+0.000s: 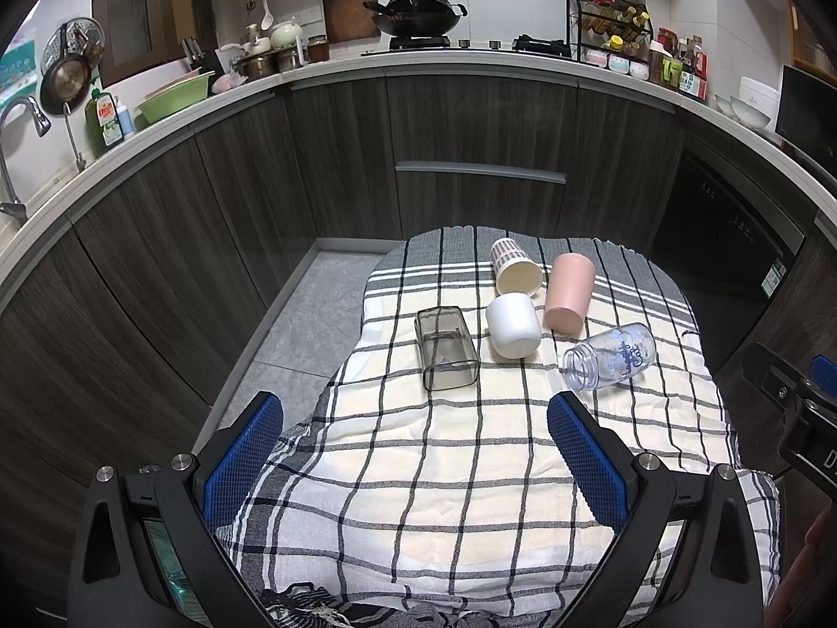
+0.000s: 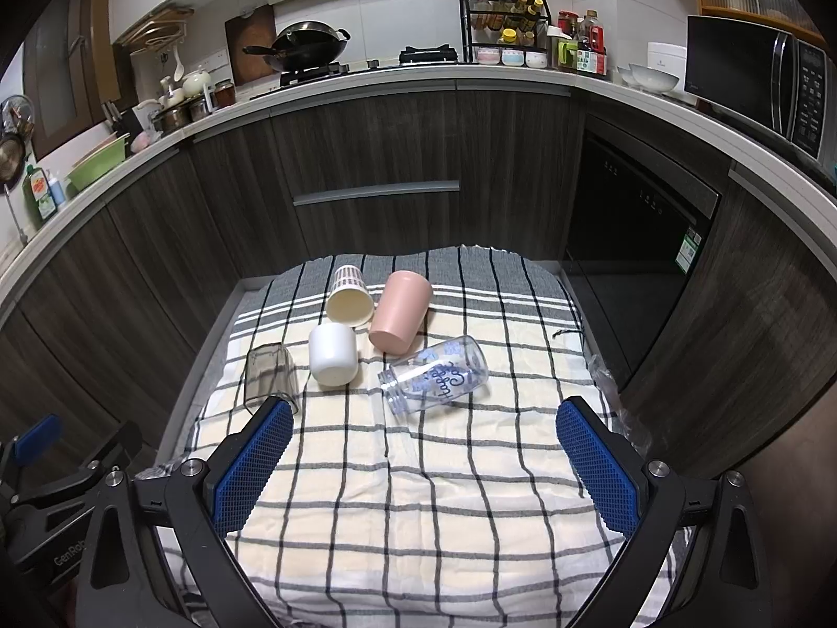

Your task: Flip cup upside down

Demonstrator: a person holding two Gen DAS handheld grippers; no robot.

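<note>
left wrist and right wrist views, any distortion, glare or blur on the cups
Left wrist view: strong fisheye, counter edge bows into an arc, corners vignetted black; cups sharp, clear bottle shows small highlights. Right wrist view: same bowing, soft dim light, faint shadows under the white cup; no motion blur.

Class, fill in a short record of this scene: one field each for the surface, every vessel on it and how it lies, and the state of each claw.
surface: black-and-white checked cloth
smoky clear square cup: on its side
white plastic cup: tipped over, base toward camera
cream striped cup: on its side, mouth toward camera
pink cup: lying over, base toward camera
clear glass jar with blue lettering: on its side
left claw: open, holding nothing
right claw: open, holding nothing
</note>
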